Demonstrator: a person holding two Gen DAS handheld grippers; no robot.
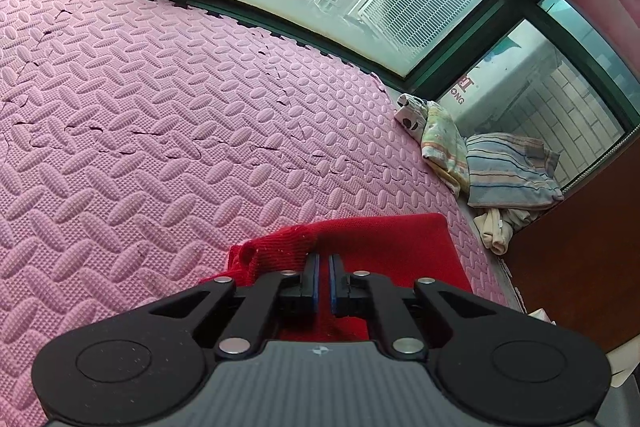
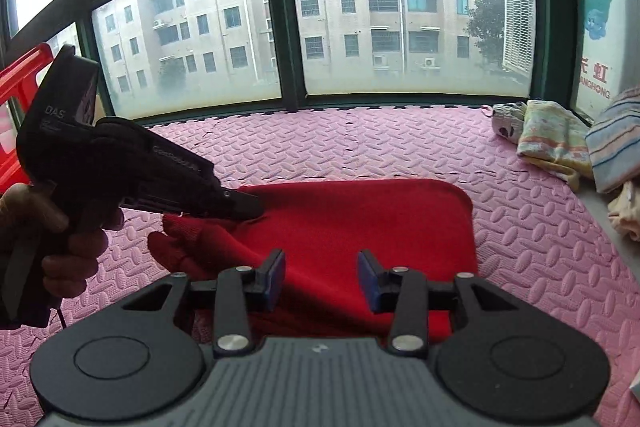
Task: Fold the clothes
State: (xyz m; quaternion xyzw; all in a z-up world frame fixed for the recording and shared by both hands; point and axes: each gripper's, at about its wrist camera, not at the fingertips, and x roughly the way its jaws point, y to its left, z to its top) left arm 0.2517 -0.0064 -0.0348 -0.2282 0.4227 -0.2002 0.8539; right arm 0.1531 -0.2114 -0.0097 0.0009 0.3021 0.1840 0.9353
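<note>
A red knitted garment [image 2: 360, 227] lay partly folded on a pink foam mat [image 2: 400, 143] beneath a wide window [image 2: 400, 15], with its left edge bunched and lifted. The left gripper [image 1: 323, 263] had its fingers drawn almost together, pinching that raised red edge, while the right gripper [image 2: 321, 263] hovered over the near side of the garment with its fingers spread wide and holding nothing. A pile of folded striped clothes [image 2: 560, 143] sat well apart at the mat's right corner.
</note>
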